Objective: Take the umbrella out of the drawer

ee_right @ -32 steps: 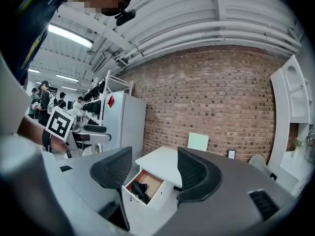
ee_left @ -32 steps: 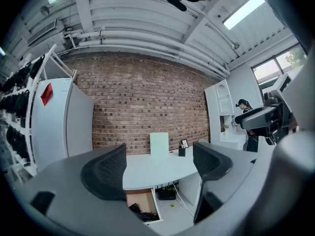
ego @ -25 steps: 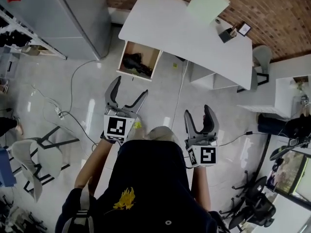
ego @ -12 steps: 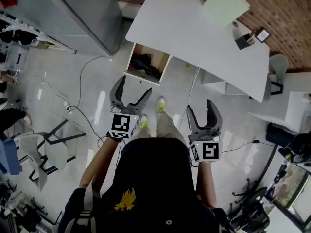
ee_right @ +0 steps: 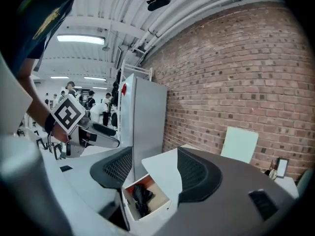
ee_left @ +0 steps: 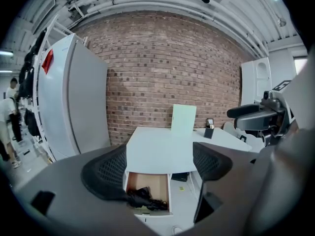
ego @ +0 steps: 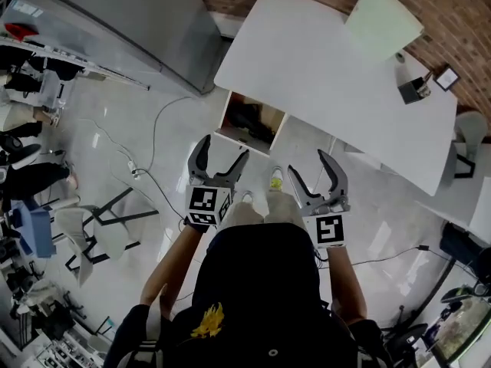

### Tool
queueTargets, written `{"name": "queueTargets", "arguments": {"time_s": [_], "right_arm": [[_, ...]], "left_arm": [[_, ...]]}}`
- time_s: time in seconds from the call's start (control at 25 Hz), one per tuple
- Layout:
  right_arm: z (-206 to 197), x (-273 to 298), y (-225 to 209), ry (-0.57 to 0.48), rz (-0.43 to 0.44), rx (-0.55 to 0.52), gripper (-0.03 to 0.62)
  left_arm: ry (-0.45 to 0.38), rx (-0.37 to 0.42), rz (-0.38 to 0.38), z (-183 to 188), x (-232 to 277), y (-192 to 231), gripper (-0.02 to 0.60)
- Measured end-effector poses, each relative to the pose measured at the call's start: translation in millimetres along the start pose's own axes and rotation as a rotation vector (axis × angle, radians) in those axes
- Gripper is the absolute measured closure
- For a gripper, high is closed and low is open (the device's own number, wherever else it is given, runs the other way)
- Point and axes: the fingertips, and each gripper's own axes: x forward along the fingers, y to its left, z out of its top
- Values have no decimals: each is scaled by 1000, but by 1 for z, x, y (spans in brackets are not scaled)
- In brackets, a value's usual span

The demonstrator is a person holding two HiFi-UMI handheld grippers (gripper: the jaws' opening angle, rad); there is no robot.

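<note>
A black folded umbrella (ego: 244, 119) (ee_left: 145, 199) (ee_right: 140, 196) lies in an open wooden drawer (ego: 270, 130) pulled out from under a white table (ego: 330, 75). My left gripper (ego: 220, 156) hangs open just in front of the drawer, nothing between its fingers. Further right, my right gripper (ego: 316, 171) is open too and empty, a short way from the drawer. In the left gripper view the drawer (ee_left: 157, 182) shows between the jaws; the right gripper view has the drawer (ee_right: 157, 195) low between the jaws as well.
A grey cabinet (ego: 130, 21) stands left of the table. A cable (ego: 146, 167) trails over the glossy floor. A folding chair (ego: 92, 232) is at the left. A pale green board (ego: 382, 21) and a pen holder (ego: 413, 89) sit on the table. People stand at the far left.
Both grippers have moved forward toward the drawer, which now lies much closer to the left gripper. Both stay open.
</note>
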Motion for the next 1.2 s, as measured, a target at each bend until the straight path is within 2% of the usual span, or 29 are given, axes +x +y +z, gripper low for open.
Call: {"name": "queueTargets", "arguments": {"time_s": [0.24,0.44,0.56,0.68,0.92,1.2], "right_arm": [[-27,45,-18,26,73,72,286],[-57,69,-8,93,82,94,286],[-84,72,-2,167,64,161,286],[-101,77,6,190,62,194,286],[-122,109,25,229,96,146,287],[-161,142,34,293,43,136,289]], "left_arm": [[59,-102,70,-33,32,11,147],[111,-238,110,-68,50,40,147],[145,-312,126,-91,61,53,149],[164,-337,123,-113,77,64,149],[223,-386,128,-173,113,84,150],[255,-462,127,-247,176,104,150]]}}
